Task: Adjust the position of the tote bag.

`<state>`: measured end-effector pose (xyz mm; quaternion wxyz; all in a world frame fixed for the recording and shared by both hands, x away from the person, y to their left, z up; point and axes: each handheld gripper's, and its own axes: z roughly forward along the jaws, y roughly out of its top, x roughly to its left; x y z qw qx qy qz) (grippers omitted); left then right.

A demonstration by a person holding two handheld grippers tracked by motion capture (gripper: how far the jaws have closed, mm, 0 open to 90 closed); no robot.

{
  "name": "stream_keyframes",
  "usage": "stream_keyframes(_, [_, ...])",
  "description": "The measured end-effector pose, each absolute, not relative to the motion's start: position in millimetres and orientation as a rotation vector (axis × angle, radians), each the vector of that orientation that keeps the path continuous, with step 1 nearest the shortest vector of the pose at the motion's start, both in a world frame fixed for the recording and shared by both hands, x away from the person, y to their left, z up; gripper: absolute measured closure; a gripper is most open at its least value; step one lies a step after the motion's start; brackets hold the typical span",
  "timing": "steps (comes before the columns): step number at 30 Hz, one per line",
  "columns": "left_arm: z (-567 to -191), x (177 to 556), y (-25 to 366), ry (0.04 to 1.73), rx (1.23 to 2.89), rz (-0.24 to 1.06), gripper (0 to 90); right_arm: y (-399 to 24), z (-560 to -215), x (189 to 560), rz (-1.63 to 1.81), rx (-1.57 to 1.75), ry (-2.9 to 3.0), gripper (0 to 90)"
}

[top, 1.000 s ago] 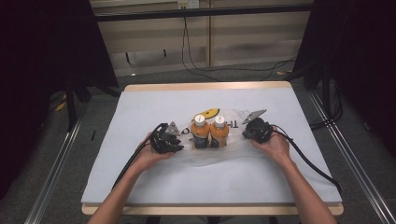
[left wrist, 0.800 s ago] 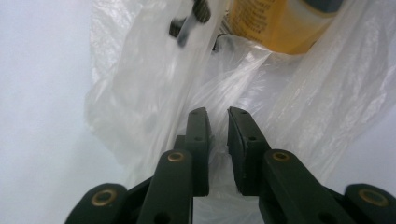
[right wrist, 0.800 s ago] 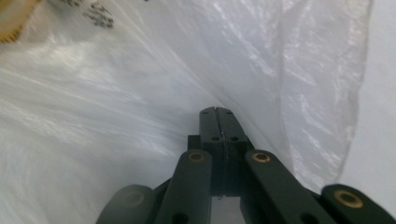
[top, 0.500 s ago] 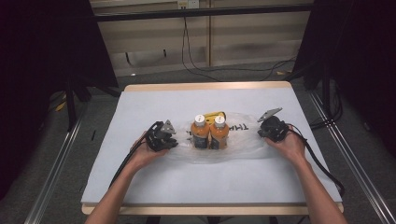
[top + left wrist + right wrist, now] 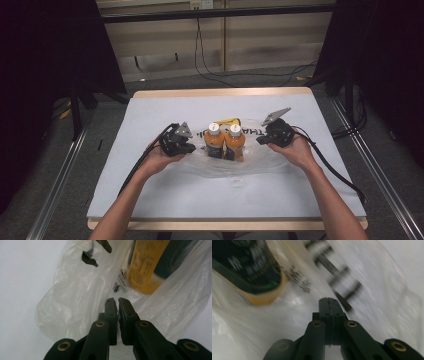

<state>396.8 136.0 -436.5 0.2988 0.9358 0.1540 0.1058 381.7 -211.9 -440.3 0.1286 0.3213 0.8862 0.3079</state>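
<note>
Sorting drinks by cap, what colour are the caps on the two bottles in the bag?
White caps on orange bottles, clearest in the high view.

From my seat I see the bench (image 5: 150, 200) under a white sheet (image 5: 165, 115), its pale wooden edge (image 5: 220, 93) showing along the far side. Beyond it, a dark cable (image 5: 205, 60) hangs down the far wall and trails over the grey floor (image 5: 165, 85). Metal rails (image 5: 57, 185) run along the floor at left and right.

Wood-edged table (image 5: 150, 93) w/ a white sheet (image 5: 165, 190) covering most of it. Clear plastic bag (image 5: 260, 162) lies mid-table, two orange bottles (image 5: 226, 142) standing inside.
</note>
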Motion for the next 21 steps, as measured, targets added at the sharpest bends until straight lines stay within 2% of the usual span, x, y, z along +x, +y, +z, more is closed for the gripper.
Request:
stream_keyframes(6, [-437.9,404.4,115.8,0.367,2.522,0.241,85.1,-184.2,-441.7,394.4,0.881,0.904,2.648,90.0])
stream_keyframes(10, [-447.5,410.6,111.2,0.352,2.633,0.336,85.8,-178.8,-455.1,397.2,0.744,0.905,2.717,90.0])
stream_keyframes(11, [-451.4,413.1,112.0,0.363,2.647,0.324,85.8,-178.1,-458.5,396.1,0.682,0.895,2.726,90.0])
stream_keyframes(16, [-459.5,421.8,126.0,0.44,2.645,0.317,85.8,-192.0,-457.0,387.3,0.515,0.871,2.769,90.0])
stream_keyframes(21, [-458.1,420.0,140.6,0.416,2.718,0.395,87.3,-216.6,-455.8,381.1,0.5,0.923,2.777,90.0])
